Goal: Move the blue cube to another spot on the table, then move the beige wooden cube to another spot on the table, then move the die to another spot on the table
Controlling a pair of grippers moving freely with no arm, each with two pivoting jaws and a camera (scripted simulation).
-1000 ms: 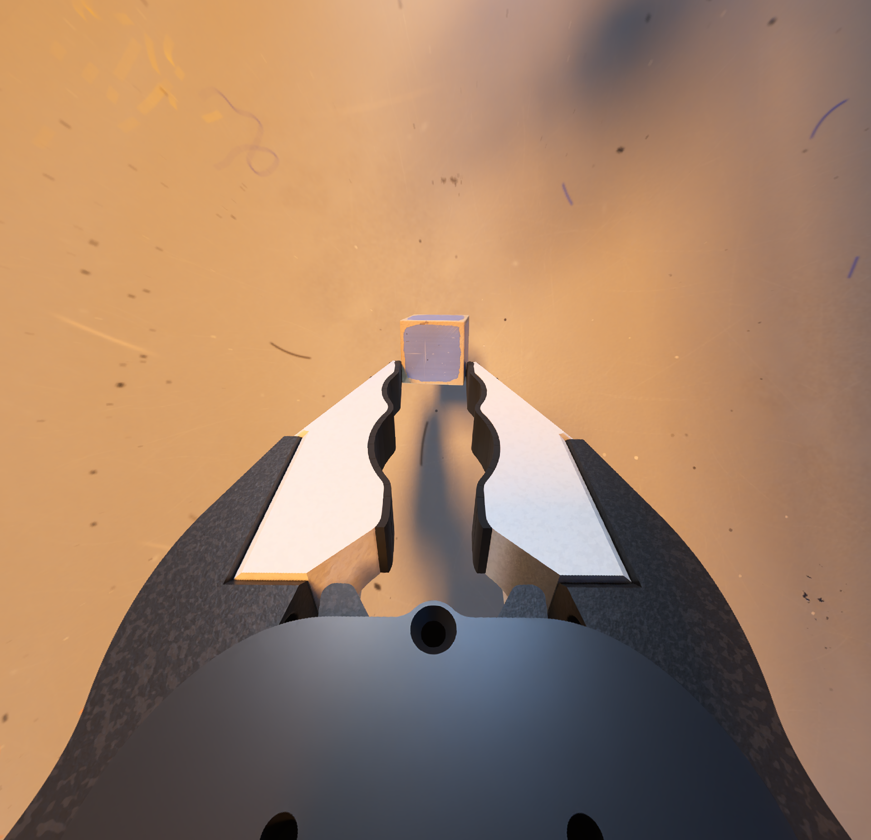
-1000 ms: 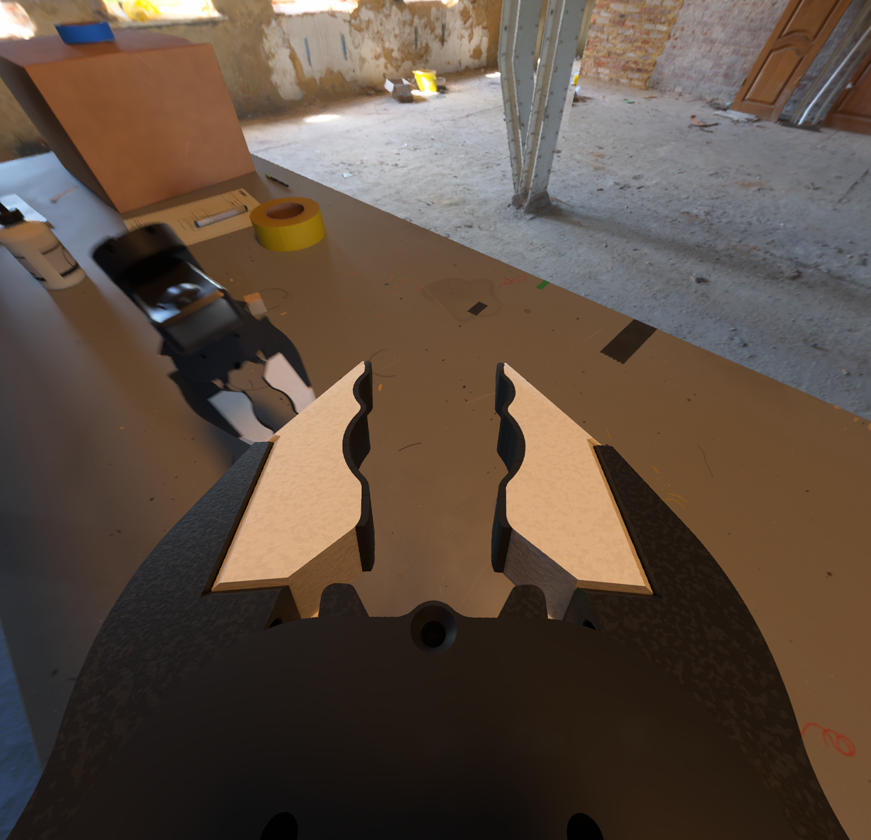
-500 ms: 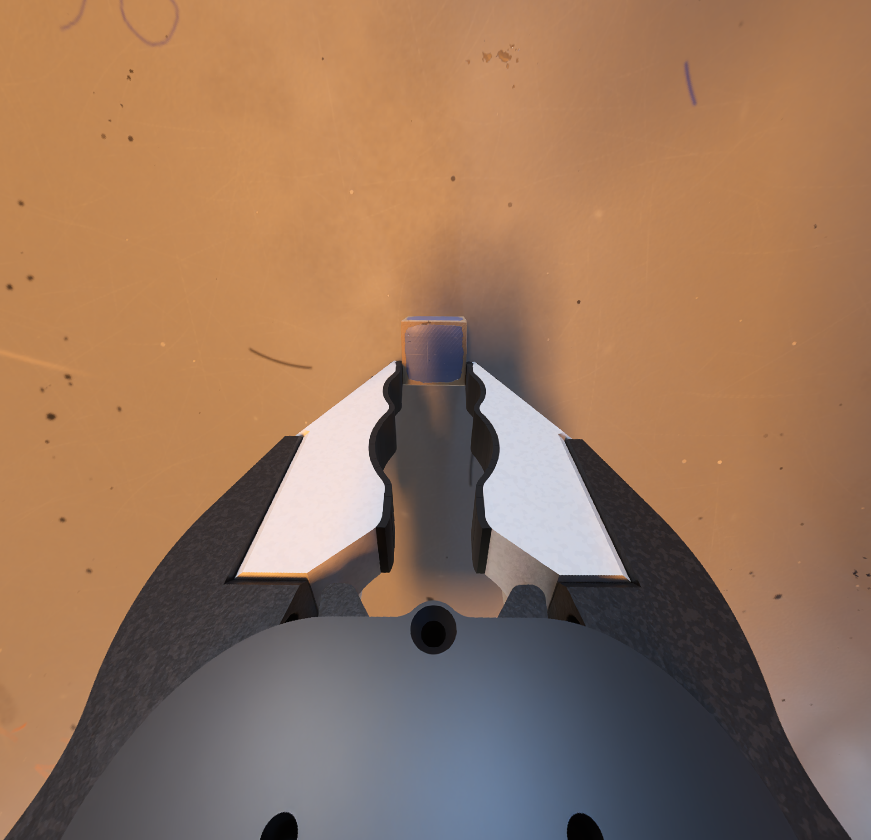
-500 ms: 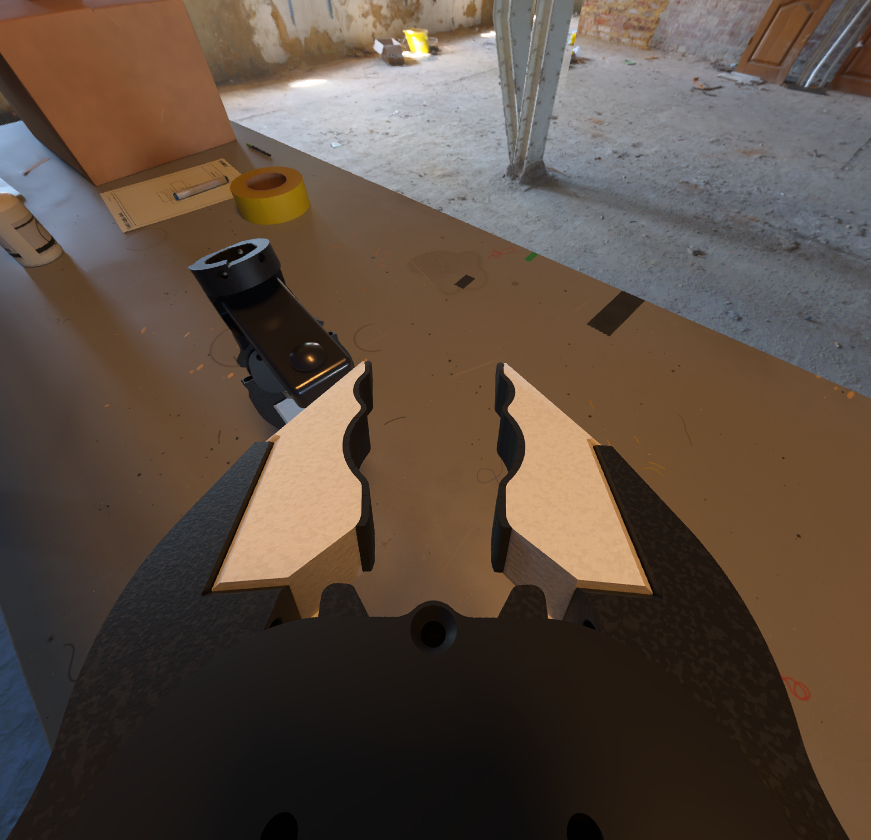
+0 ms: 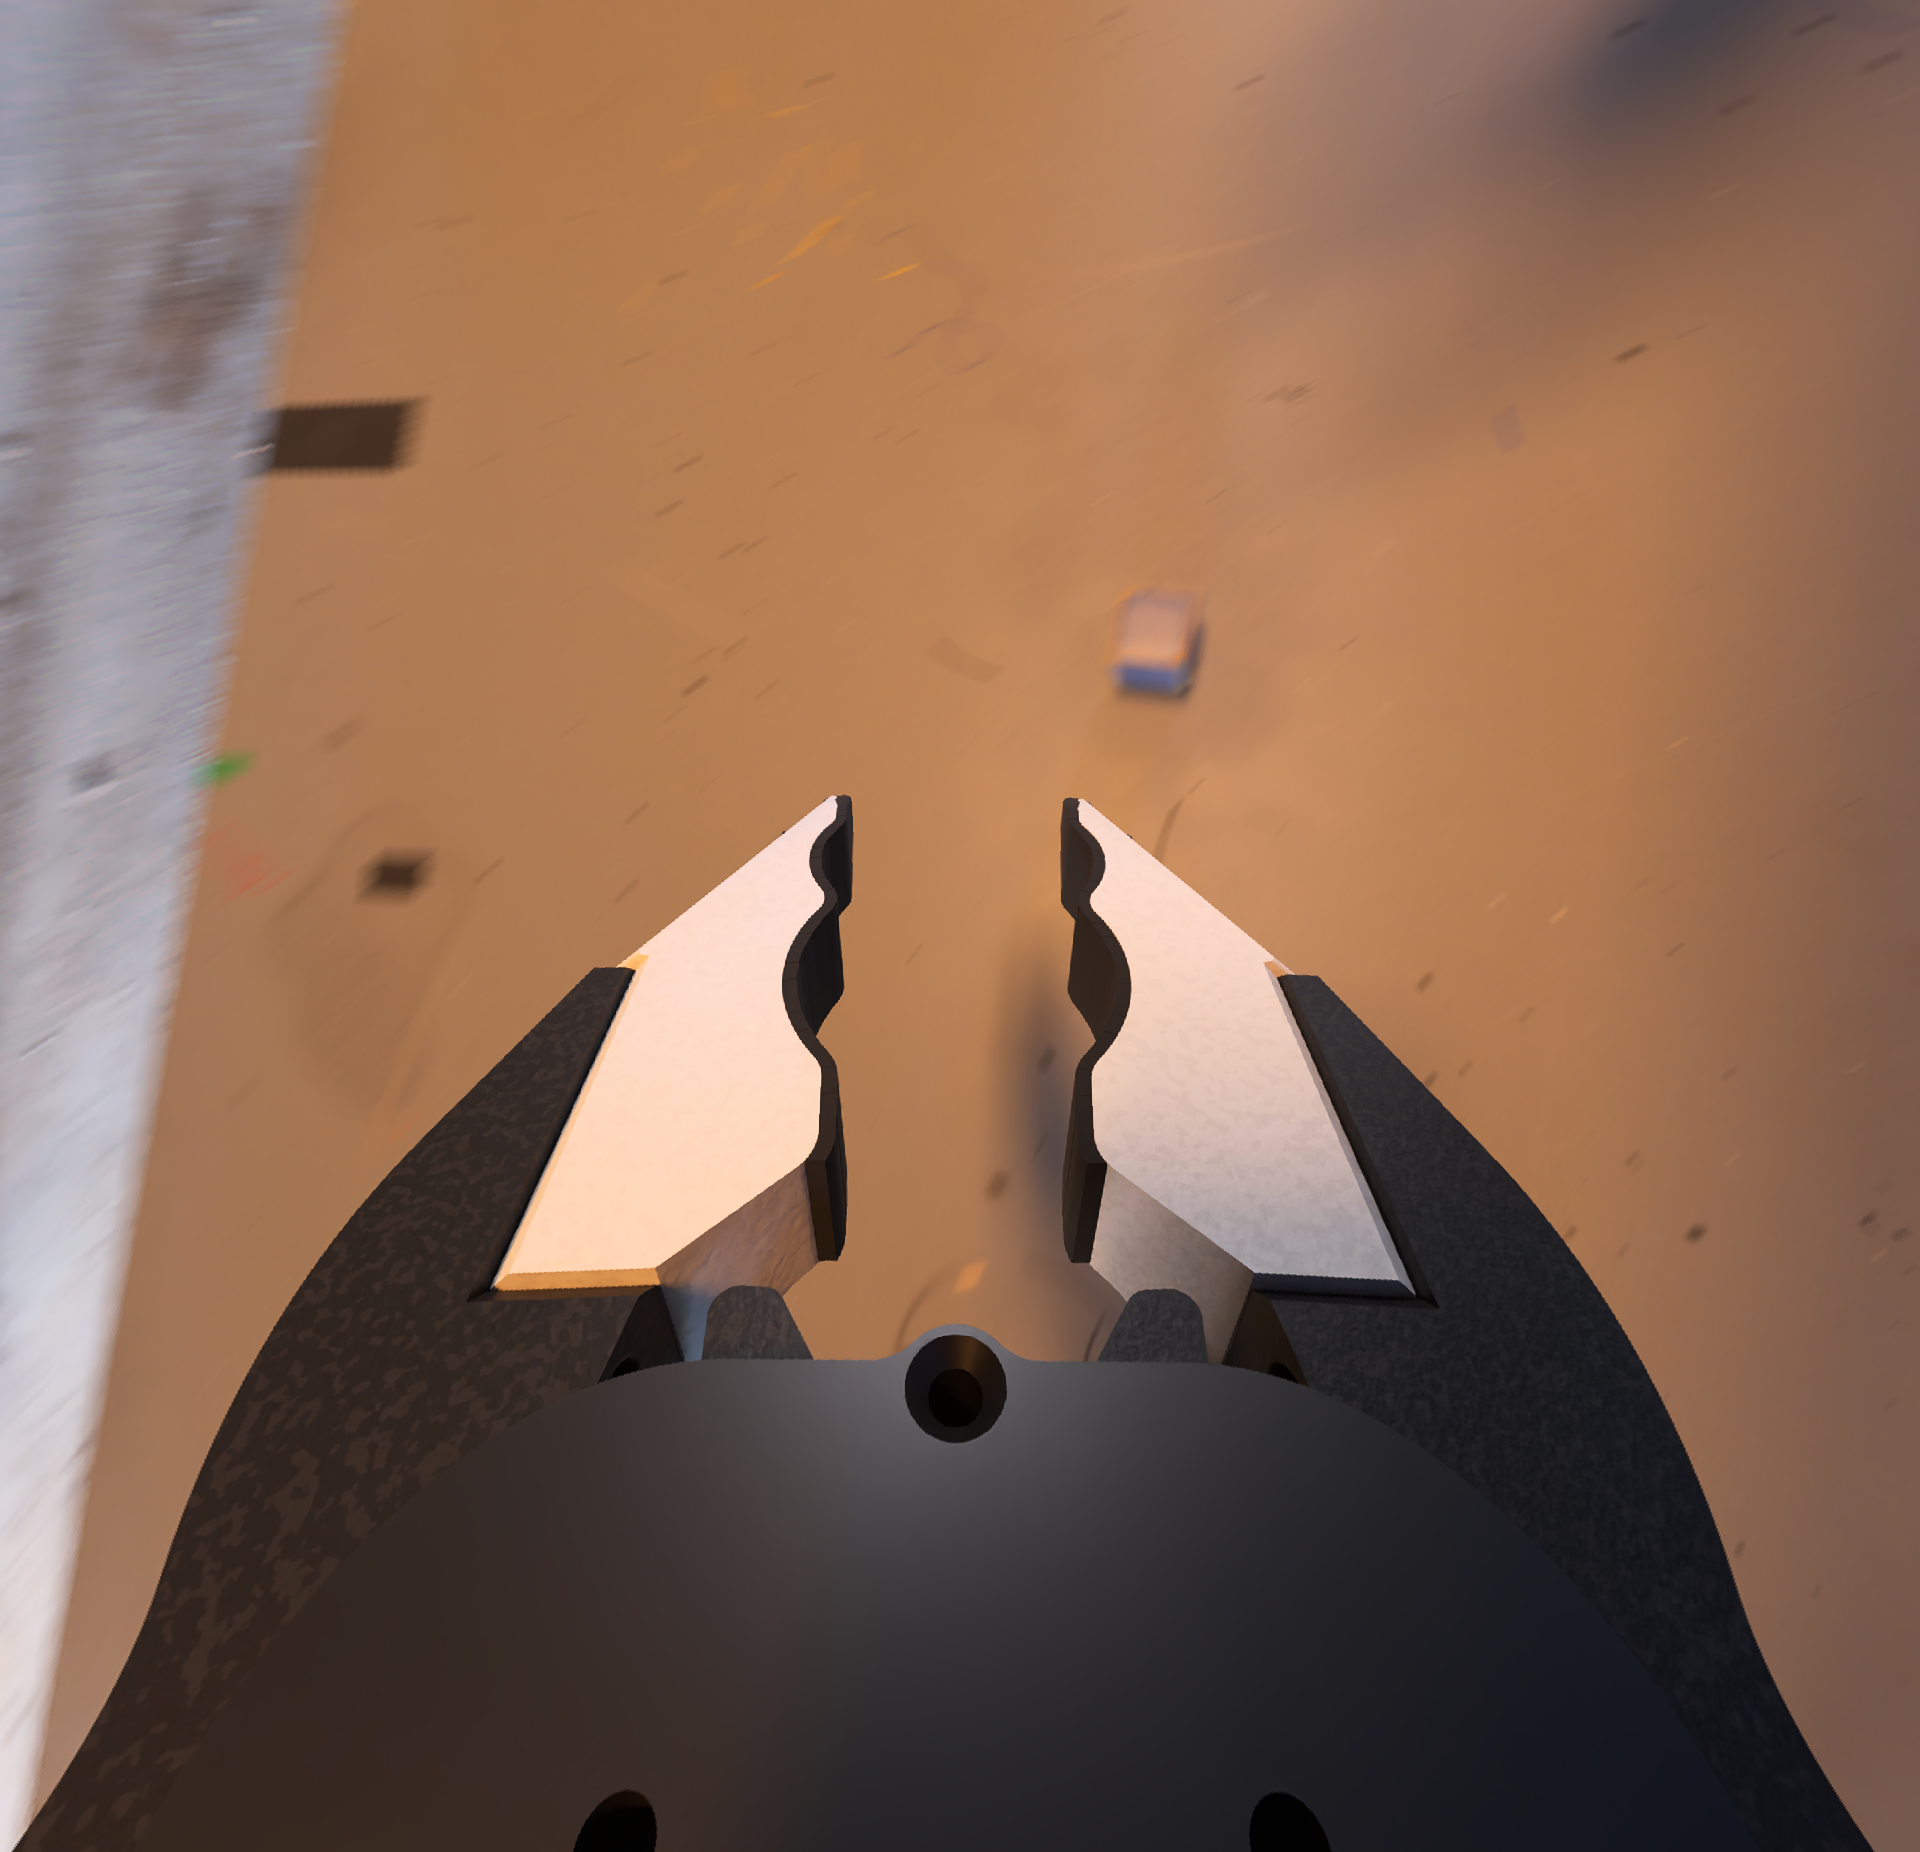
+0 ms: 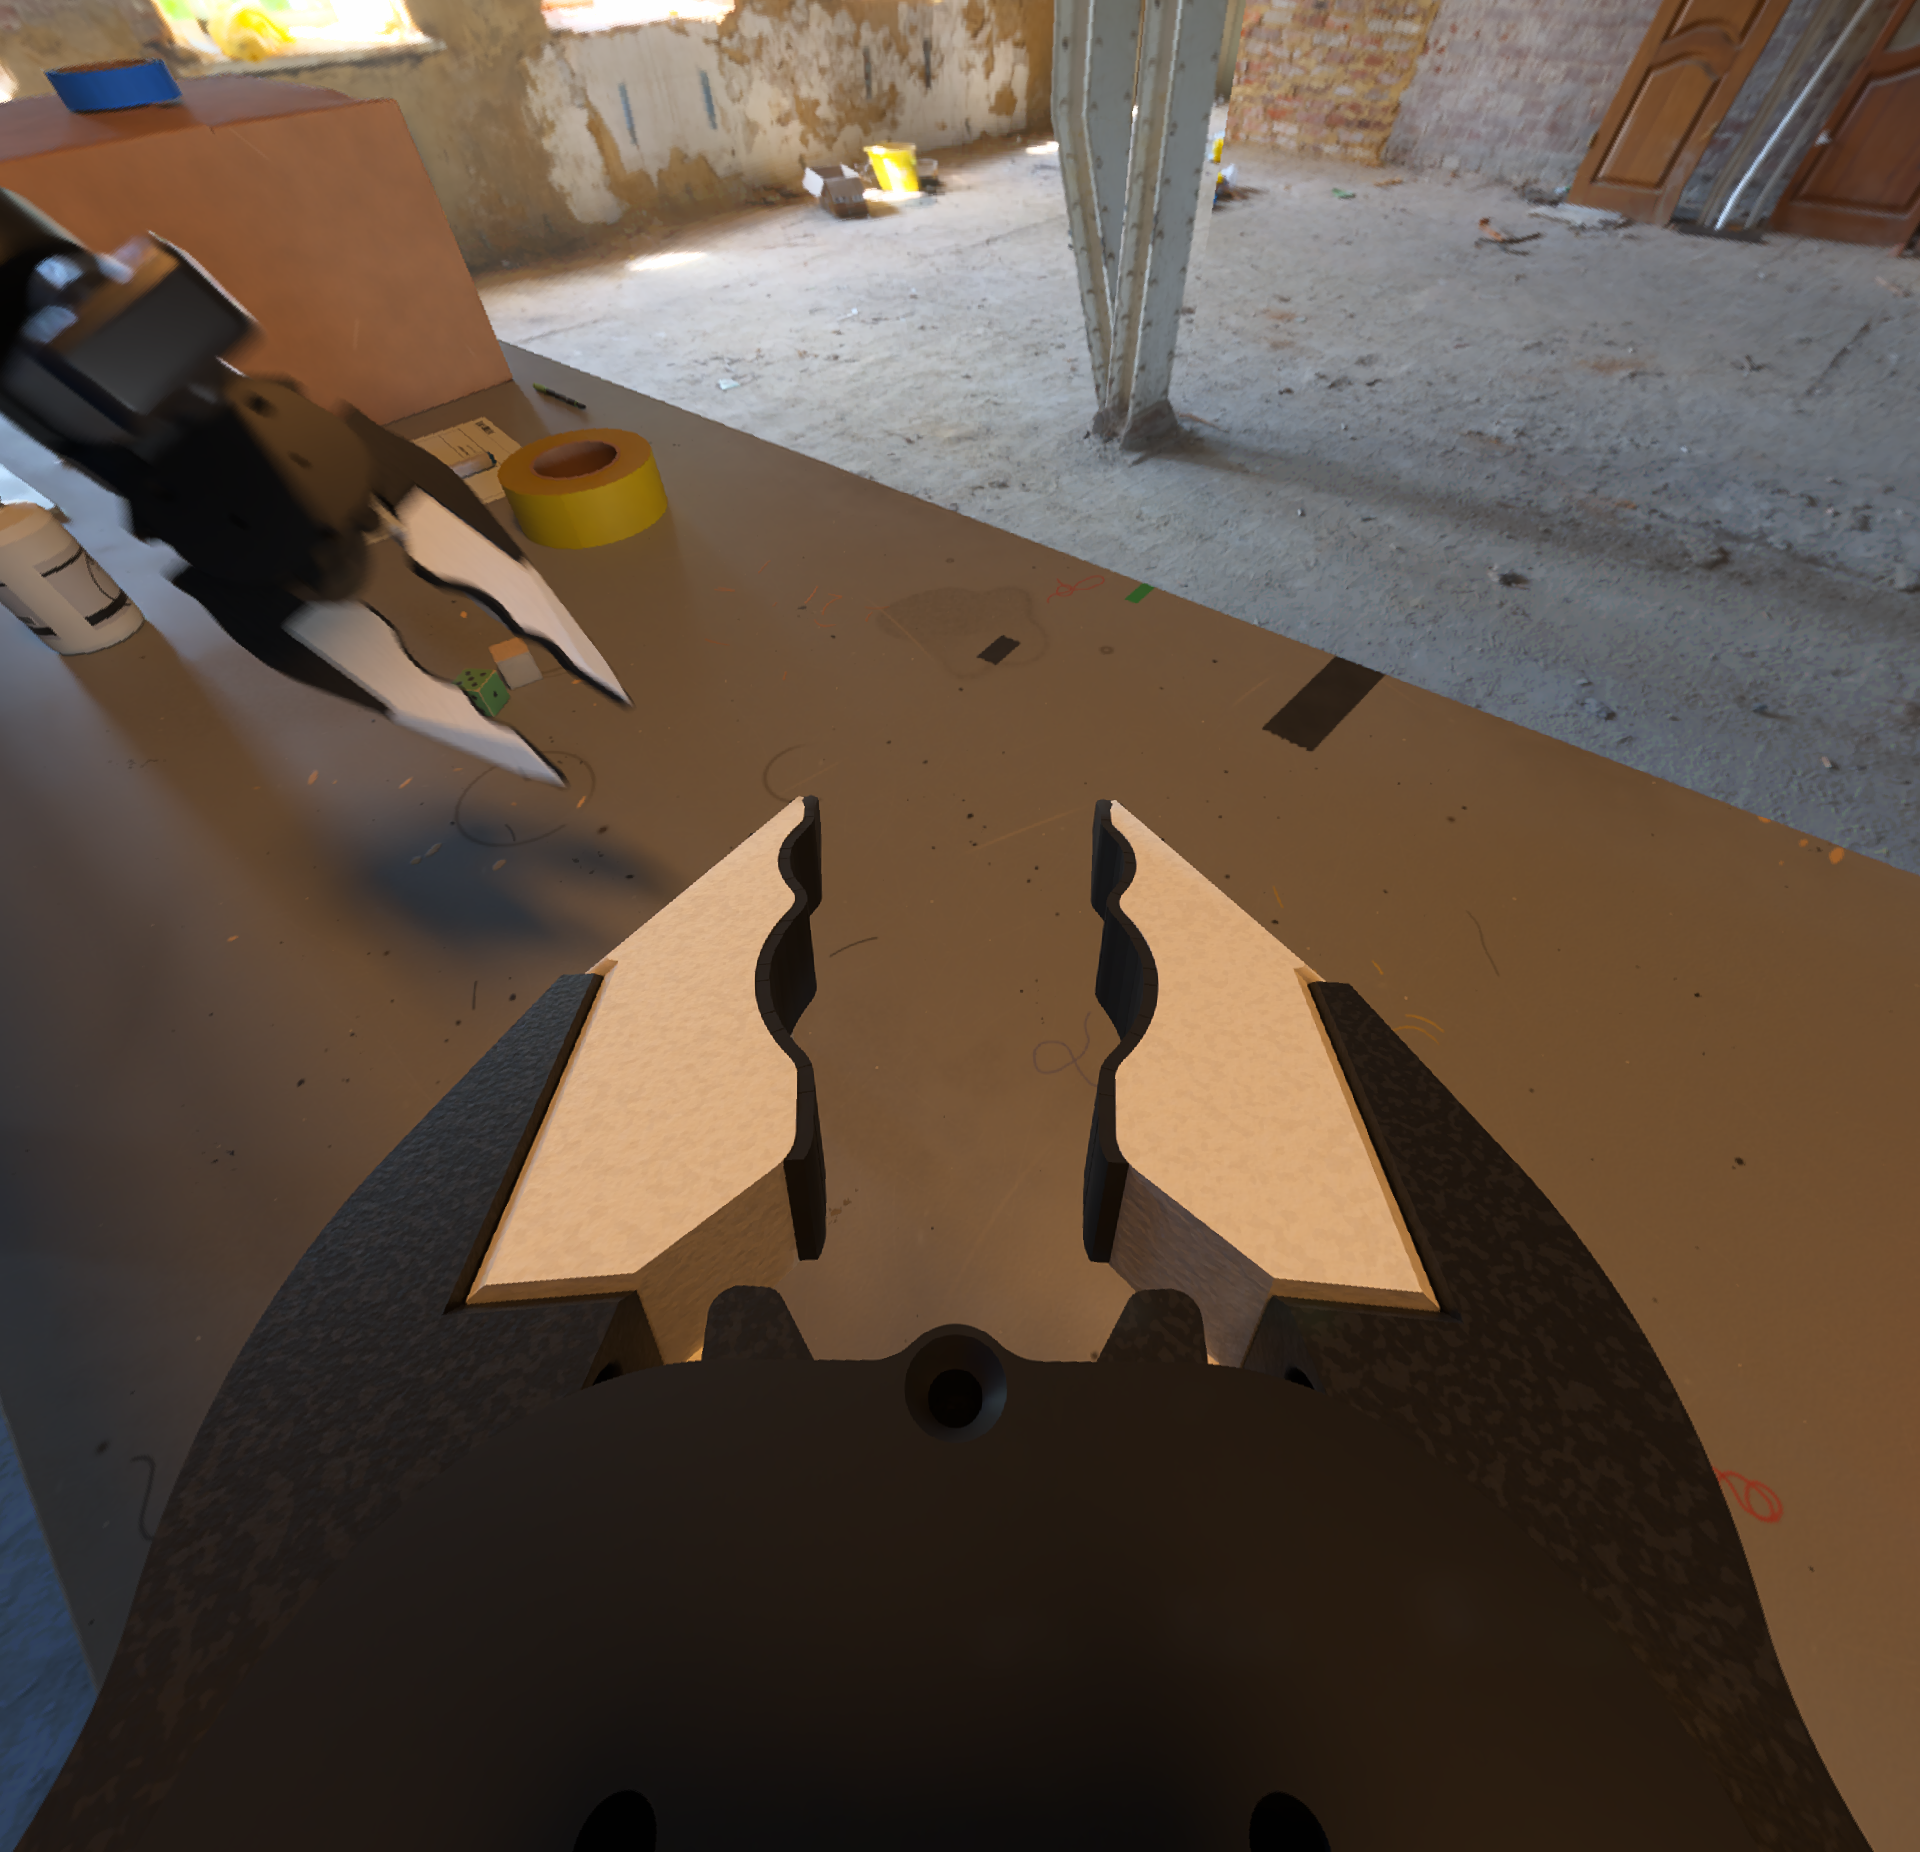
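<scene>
Left wrist view: the left gripper point(image 5: 956, 805) hangs above the brown table point(image 5: 1455, 867) with its jaws parted a moderate way and nothing between them. A small cube point(image 5: 1158, 644) lies on the table beyond the fingertips and off to the right, well clear of both jaws; it is smeared by blur, its top pale and its near side blue, so it reads as the blue cube. The whole tabletop is streaked, and the grey floor point(image 5: 104, 555) shows past the table's left edge.

Right wrist view: the right gripper point(image 6: 956, 805) is held over the table point(image 6: 1558, 1023), its jaws wider apart and empty. Farther off to the left is the left gripper point(image 6: 582, 737), tilted down above the surface, fingers spread and blurred. Between those fingers, on the table behind them, the green die point(image 6: 482, 689) and the beige wooden cube point(image 6: 514, 660) sit just beside each other. The blue cube cannot be made out here. A yellow tape roll point(image 6: 582, 488) stands behind, and a white container point(image 6: 57, 581) is partly covered by the left gripper.
</scene>
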